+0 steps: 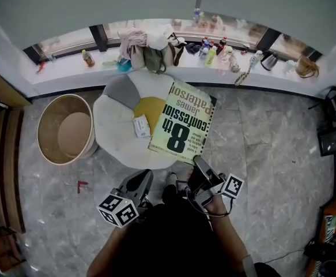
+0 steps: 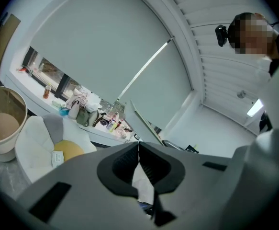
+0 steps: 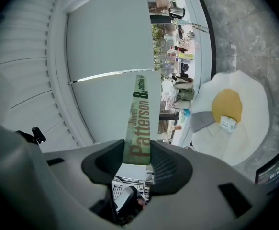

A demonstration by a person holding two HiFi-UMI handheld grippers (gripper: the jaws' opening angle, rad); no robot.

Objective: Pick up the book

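Head view looked steeply down from overhead onto floor [image 1: 271, 143] and egg-shaped cushion [image 1: 114, 133]. Left gripper view faced low toward window sill [image 2: 22, 83]. Right gripper view, rolled sideways, sat close behind book [image 3: 138, 123]. All shared cushion, sill.

Grey marble floor [image 1: 271, 154]; far windowsill [image 1: 70, 65] crowded with bags [image 1: 150, 53], bottles [image 1: 211, 51] and a kettle [image 1: 270, 61]. White egg-shaped cushion [image 1: 113, 137] at centre, round tan tub [image 1: 64, 128] left.

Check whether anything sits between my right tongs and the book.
Nothing visible does: the right tongs are clamped on the book at its spine, with no gap between pads and covers. The left tongs are closed on nothing.
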